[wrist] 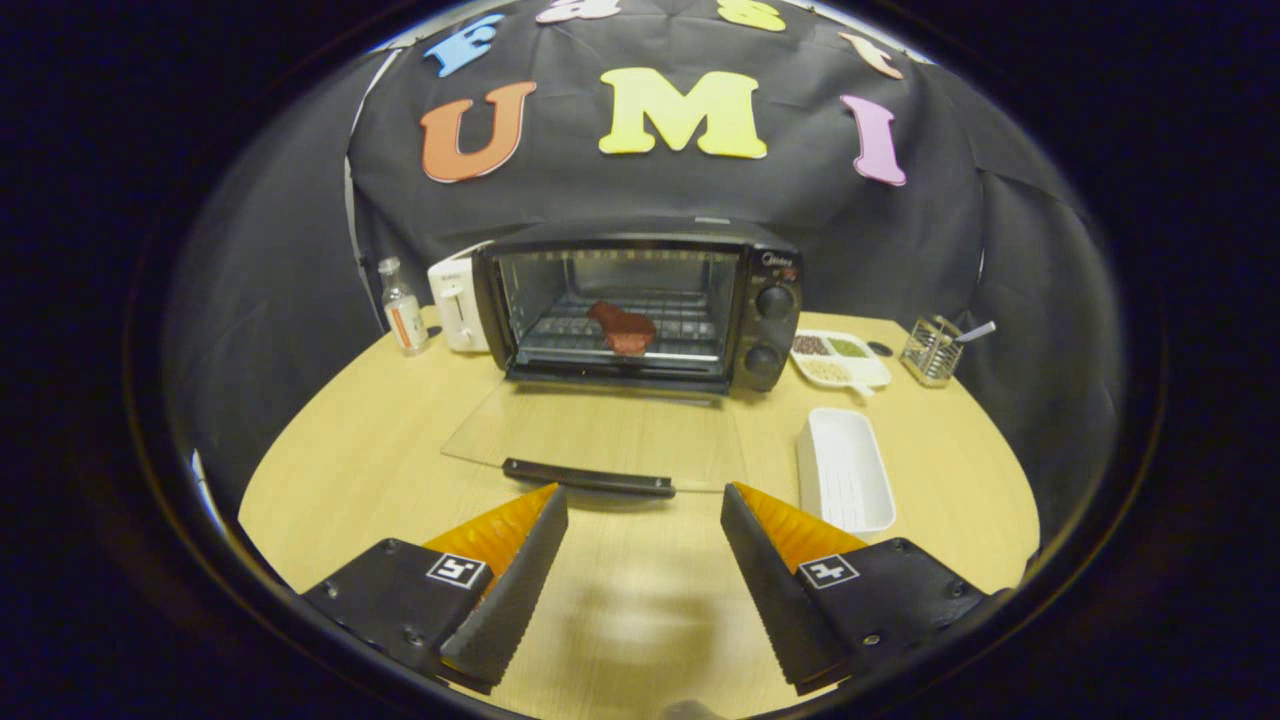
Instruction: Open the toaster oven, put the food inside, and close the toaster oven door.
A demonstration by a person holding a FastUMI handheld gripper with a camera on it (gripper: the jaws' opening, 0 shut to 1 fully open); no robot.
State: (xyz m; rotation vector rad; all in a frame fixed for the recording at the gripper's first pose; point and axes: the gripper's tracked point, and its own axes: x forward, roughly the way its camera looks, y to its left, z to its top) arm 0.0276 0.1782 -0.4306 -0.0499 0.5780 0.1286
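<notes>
Gripper (644,560) hovers spread and empty; food (622,327) already sits on the toaster oven (640,305) rack at twelve o'clock; door handle (588,478) lies just ahead (glass door flat on the table (350,470)); a shallow hook could slip off, dropping the door.

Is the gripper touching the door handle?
Apart. The gripper view shows the open gripper with bare table between its fingertips and the door handle just ahead.

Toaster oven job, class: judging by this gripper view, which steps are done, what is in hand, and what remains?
Done: the toaster oven is open, its door lying flat, with the food on the rack. In hand: nothing; the gripper is open just before the door handle. Left: closing the door.
</notes>
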